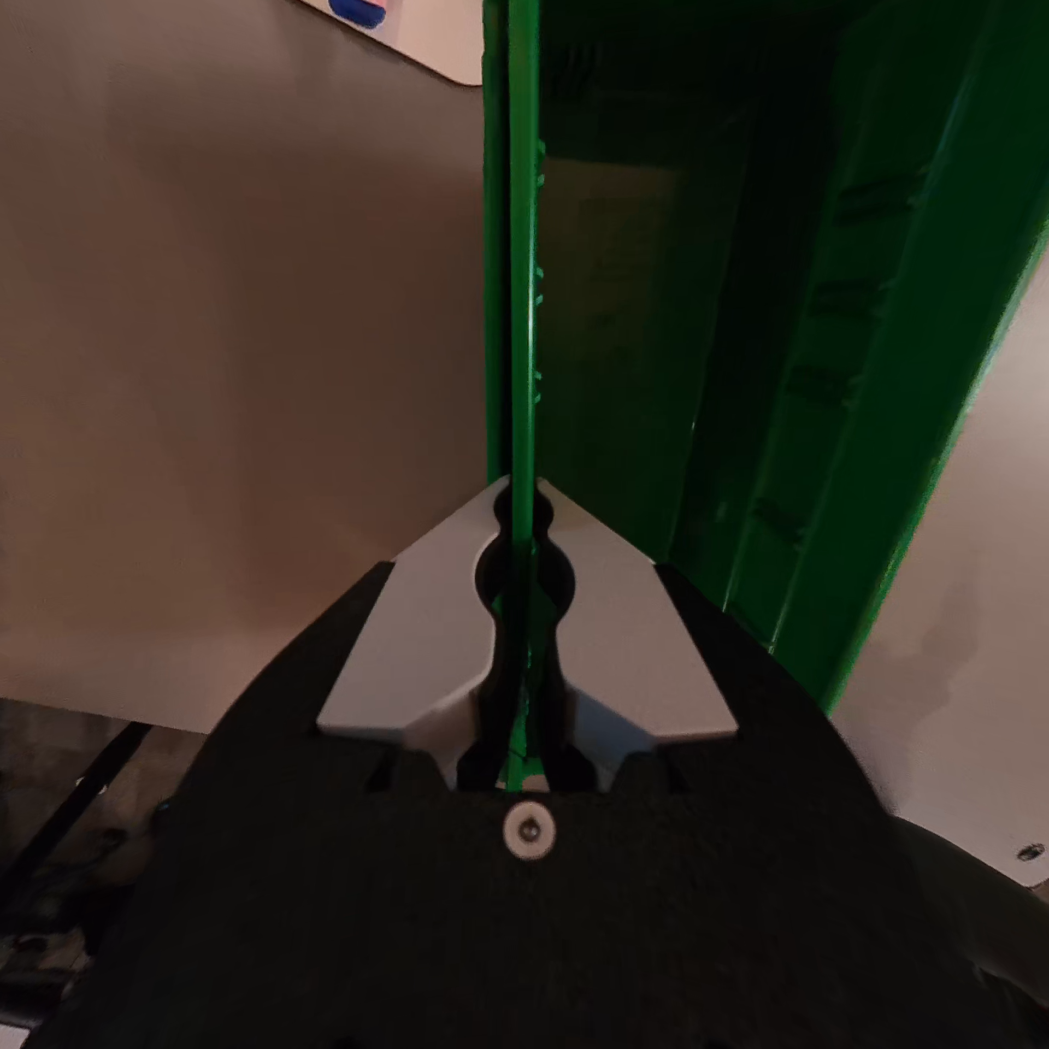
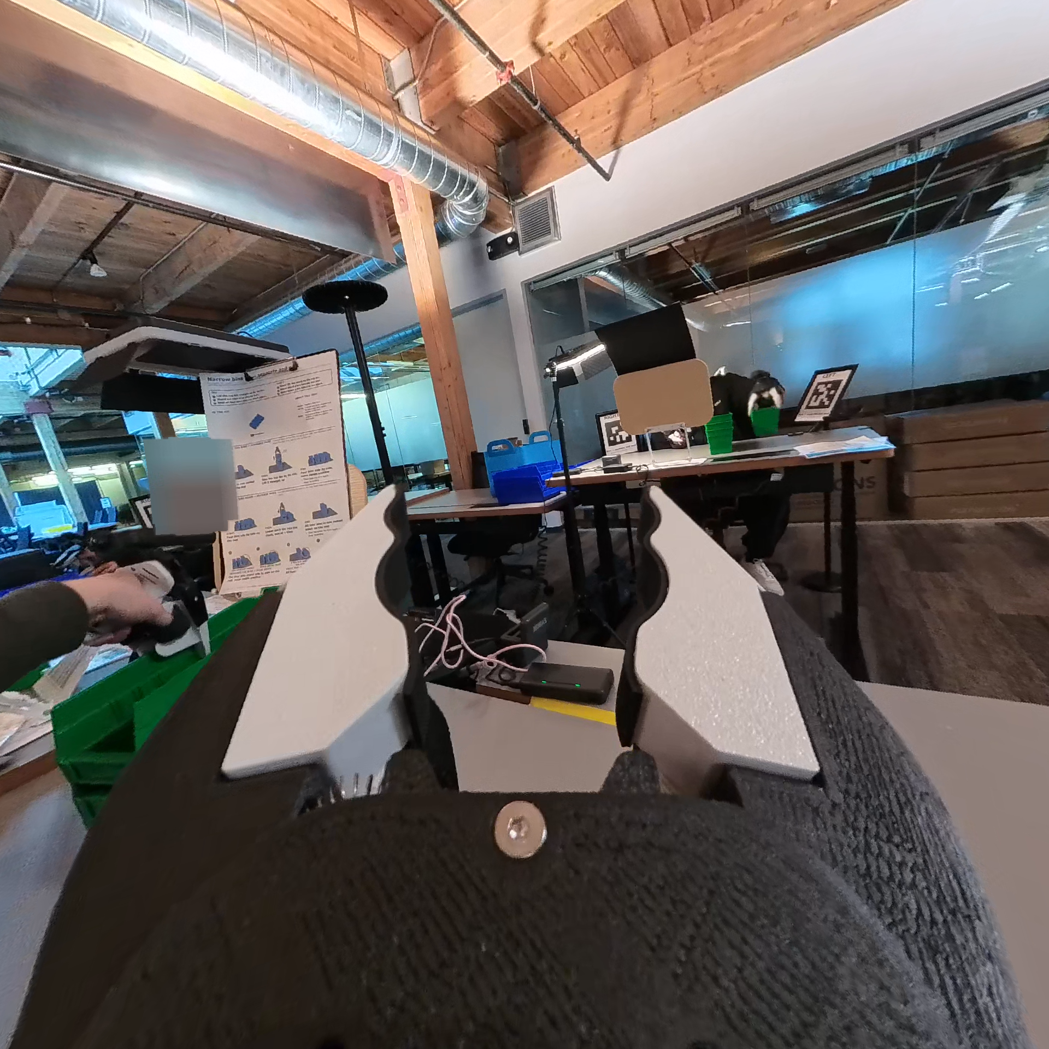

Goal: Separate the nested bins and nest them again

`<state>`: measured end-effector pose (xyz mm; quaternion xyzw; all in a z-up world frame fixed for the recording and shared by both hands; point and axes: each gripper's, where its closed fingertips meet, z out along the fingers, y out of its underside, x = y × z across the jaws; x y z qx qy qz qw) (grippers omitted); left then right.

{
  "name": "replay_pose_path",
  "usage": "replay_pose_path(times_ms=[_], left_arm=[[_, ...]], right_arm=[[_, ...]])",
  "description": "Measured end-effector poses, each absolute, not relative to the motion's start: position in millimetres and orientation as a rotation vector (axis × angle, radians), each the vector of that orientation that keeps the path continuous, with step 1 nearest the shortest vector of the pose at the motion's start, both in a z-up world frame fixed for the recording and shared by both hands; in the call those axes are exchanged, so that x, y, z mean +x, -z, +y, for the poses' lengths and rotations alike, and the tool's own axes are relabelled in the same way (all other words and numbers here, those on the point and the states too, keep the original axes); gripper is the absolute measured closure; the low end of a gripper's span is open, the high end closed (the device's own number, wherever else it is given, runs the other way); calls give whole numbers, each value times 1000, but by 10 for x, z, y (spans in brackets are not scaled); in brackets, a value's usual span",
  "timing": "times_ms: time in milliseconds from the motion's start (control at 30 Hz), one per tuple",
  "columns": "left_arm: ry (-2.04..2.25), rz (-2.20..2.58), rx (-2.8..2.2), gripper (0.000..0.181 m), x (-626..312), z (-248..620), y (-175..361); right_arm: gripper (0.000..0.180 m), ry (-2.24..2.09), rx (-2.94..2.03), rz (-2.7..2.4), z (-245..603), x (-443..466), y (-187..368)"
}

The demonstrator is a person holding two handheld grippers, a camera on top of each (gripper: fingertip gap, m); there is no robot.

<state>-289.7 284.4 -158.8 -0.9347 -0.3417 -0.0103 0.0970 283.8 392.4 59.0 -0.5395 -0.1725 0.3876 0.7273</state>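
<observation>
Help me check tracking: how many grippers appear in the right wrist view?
2. The right gripper fills the foreground, open and empty. The left gripper is farther off at the left edge, held by a hand, down on the green bin.

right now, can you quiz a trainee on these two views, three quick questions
1. True or false: the left tool is shut on a wall of the green bin.
2. What does the right tool hold?
A. a green bin
B. nothing
C. a cable
3. Fill in: in the right wrist view, the hand with the other tool is at the ___ edge of the picture.

Key: 1 true; 2 B, its fingers stand apart with nothing between them; 3 left.
</observation>
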Motion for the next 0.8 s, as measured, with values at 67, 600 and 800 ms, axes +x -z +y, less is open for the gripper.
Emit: replay_pose_path(times_ms=[67, 600, 800], left_arm=[[54, -986, -2746, 178, -2890, 2855, 1584], [-135, -356, -1797, 40, -2752, 1972, 393], [-300, -409, -1798, 43, -2918, 1336, 1279]], right_arm=[[99, -846, -1185, -399, 3913, 2800, -591], [75, -687, -1039, -474, 3719, 2340, -761], [72, -591, -943, -715, 3259, 1466, -648]])
